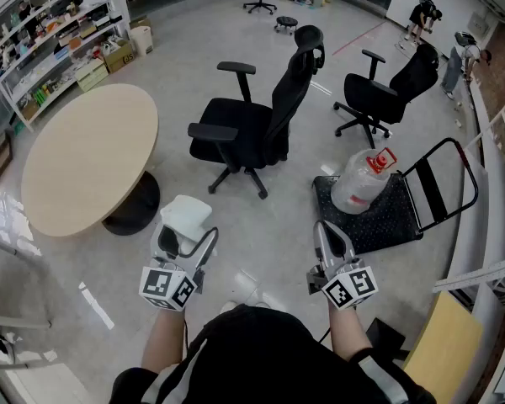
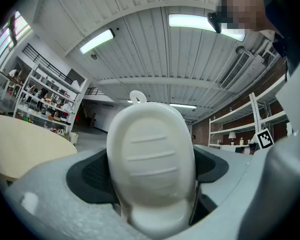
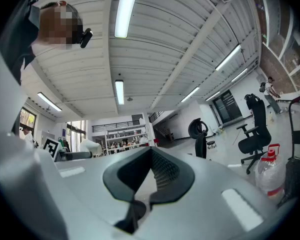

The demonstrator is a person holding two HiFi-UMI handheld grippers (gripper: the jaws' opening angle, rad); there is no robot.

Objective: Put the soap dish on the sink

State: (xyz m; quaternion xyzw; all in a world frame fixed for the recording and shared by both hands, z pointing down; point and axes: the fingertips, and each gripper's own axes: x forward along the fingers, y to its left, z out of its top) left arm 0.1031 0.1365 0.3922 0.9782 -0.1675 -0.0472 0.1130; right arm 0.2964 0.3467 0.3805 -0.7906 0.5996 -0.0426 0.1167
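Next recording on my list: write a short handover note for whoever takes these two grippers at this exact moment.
Left gripper: closed on the white soap dish, held level in front of the person.
Right gripper: jaws together, nothing in them.
Surroundings: open office floor, with a round table ahead on the left, office chairs ahead, and a water jug on a cart to the right. No sink shows in any view.
Done: the dish is picked up.
Left: find the sink, carry the dish there, set it down and release it.
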